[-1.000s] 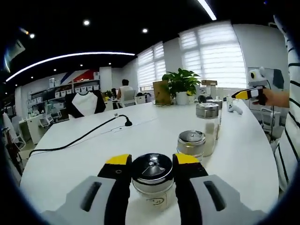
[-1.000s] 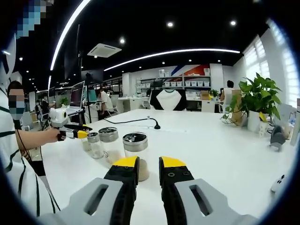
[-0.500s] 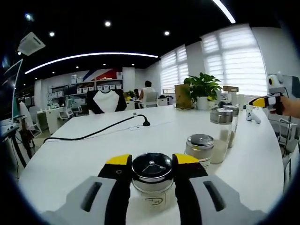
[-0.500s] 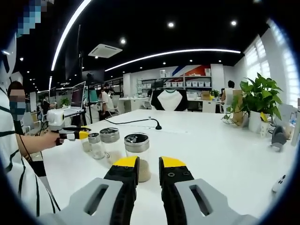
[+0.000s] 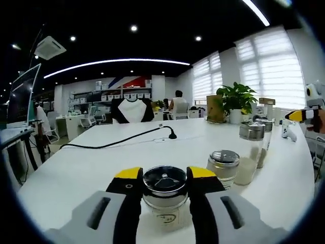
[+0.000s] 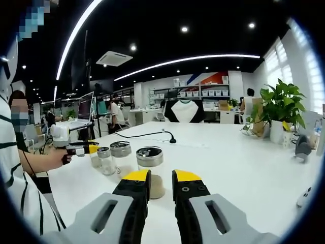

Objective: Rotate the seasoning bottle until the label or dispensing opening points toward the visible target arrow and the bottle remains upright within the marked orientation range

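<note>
On the white surface (image 5: 91, 168), the left tool (image 5: 164, 179) clamps the nearest seasoning bottle (image 5: 164, 190), which stands upright with its long axis vertical, at the near end of the row of bottles. Its lid's opening seems to face forward; no arrow is discernible. The right tool (image 6: 160, 179) hangs nearly closed and empty, well apart.

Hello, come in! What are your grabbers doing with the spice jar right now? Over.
Left hand-held gripper shut on seasoning bottle, upright on table. Right hand-held gripper shut, empty. Neighbouring jar stands close.
</note>
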